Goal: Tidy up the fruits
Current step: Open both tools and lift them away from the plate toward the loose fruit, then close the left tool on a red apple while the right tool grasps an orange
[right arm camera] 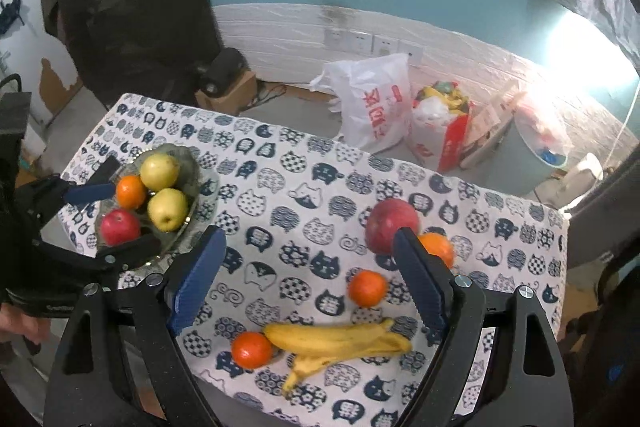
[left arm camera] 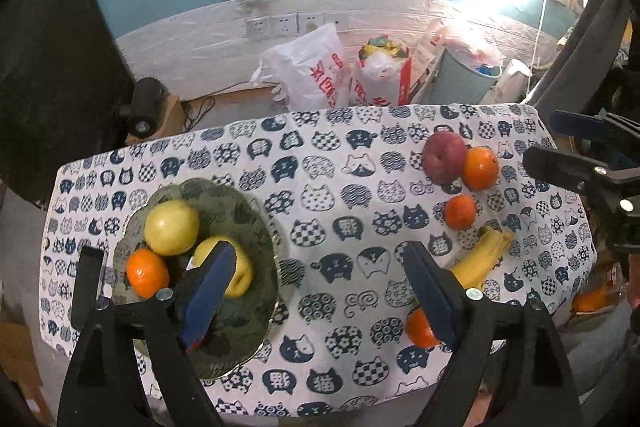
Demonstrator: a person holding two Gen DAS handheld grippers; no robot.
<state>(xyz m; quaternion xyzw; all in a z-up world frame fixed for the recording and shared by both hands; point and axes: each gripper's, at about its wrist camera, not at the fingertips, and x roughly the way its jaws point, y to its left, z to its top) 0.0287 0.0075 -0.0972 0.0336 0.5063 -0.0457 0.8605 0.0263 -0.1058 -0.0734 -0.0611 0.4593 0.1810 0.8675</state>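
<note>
- We hold the left gripper [left arm camera: 320,287] and the right gripper [right arm camera: 308,287] wide apart, both empty, ready for the next fruit.
- The glass plate [right arm camera: 208,183] is our landmark: it collects two yellow apples [right arm camera: 159,166], one orange and a small red apple.
- Well right of the plate wait the big red apple [right arm camera: 390,227], three oranges [right arm camera: 367,287] and the bananas [right arm camera: 332,341].
- Beyond the plate, a white bag [right arm camera: 374,103] bears red print we cannot read.

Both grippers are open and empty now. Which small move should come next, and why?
Probably lower the open right gripper onto the small orange tangerine between its fingers; it lies loose on the cat-print tablecloth, outside the green glass bowl that holds the sorted fruit.
</note>
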